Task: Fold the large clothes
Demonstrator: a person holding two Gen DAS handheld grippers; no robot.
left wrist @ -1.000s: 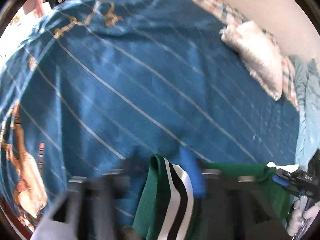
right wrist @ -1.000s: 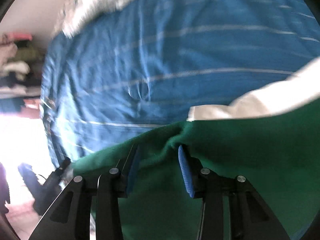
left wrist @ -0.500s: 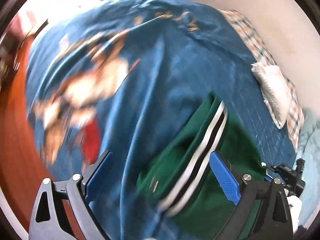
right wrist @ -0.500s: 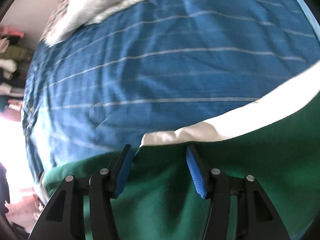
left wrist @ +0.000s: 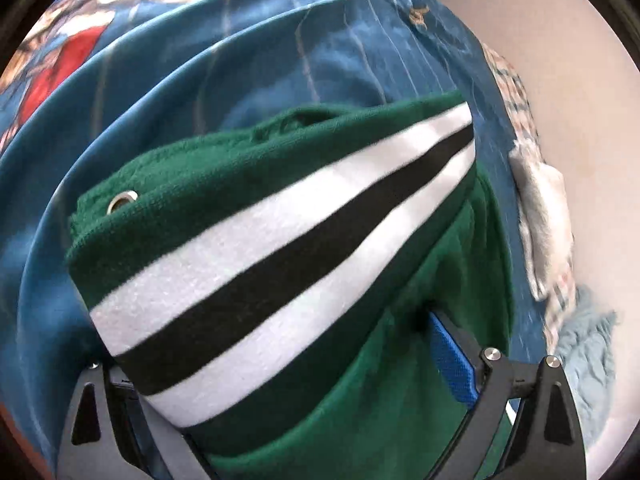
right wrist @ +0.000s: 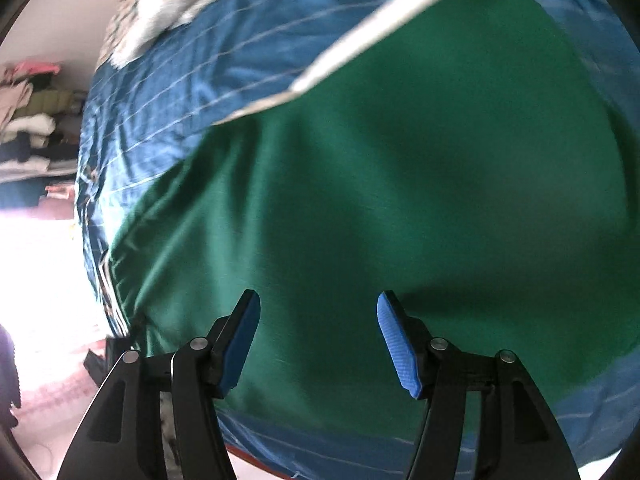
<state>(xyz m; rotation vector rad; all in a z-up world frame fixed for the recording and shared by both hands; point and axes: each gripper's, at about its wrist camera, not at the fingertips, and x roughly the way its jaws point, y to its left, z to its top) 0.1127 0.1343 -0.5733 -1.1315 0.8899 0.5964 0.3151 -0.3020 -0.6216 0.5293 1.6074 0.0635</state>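
Both sets of tongs sit low over the green garment (right wrist: pixel 400 184), which lies spread on the blue striped bedspread (right wrist: pixel 168 128) of the bed. My left tongs (left wrist: pixel 280 392) stand wide and are closing: a bunched fold of the garment with its white-and-black stripe band (left wrist: pixel 280 264) lies between them, draped over the left finger so that only its black frame shows, while the blue pad of the right finger (left wrist: pixel 452 364) is against green cloth. I cannot tell for sure whether the pads are pressing yet; they look spread, with the fold loose between. A metal eyelet (left wrist: pixel 122 201) shows near the fold's upper left edge. My right tongs (right wrist: pixel 318 344) are parted and opening, both blue pads (right wrist: pixel 396 344) clear, with flat green fabric beneath the gap and nothing pinched. A white edge (right wrist: pixel 384 20) of the garment runs across the top of that view. A white pillow (left wrist: pixel 544 224) lies by the wall, blurred. Folded clothes on shelves (right wrist: pixel 32 120) at the far left are small and hard to make out.
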